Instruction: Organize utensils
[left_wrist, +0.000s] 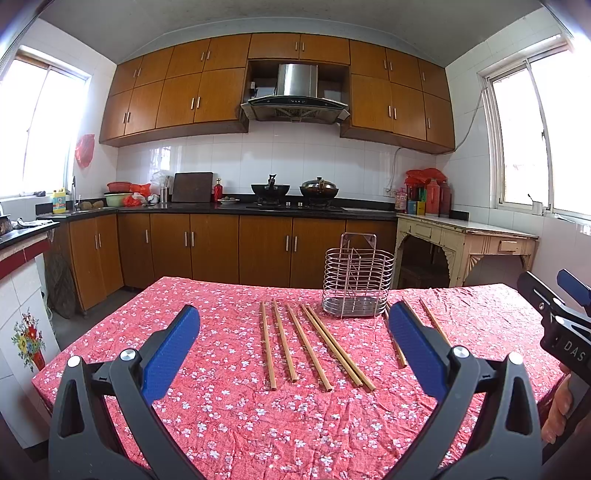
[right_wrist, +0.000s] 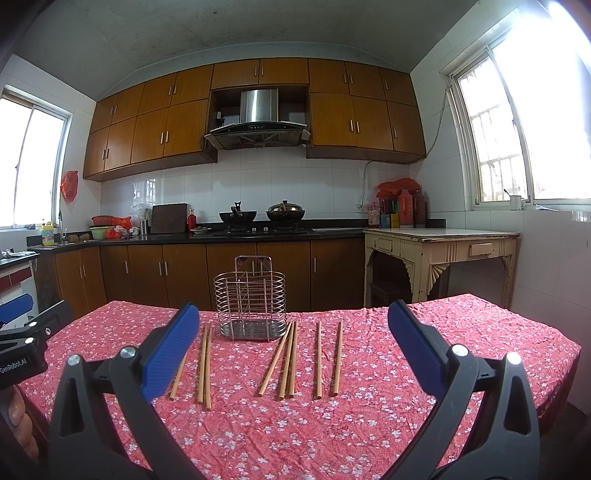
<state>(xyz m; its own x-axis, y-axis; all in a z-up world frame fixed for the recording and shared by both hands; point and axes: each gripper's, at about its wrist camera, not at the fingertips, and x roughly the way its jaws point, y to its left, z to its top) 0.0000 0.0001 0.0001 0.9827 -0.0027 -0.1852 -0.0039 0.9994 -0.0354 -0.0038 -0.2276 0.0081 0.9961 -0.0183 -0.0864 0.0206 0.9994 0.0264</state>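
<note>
Wooden chopsticks (right_wrist: 288, 360) are all left loose on the tablecloth (right_wrist: 406, 406) at mid-frame, the wire holder (right_wrist: 250, 297) is unfilled, and both the left gripper (left_wrist: 291, 350) and right gripper (right_wrist: 291, 350) are spread wide, grasping nothing.

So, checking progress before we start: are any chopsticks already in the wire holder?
No, the wire holder stands empty, and the chopsticks all lie flat on the tablecloth.
</note>
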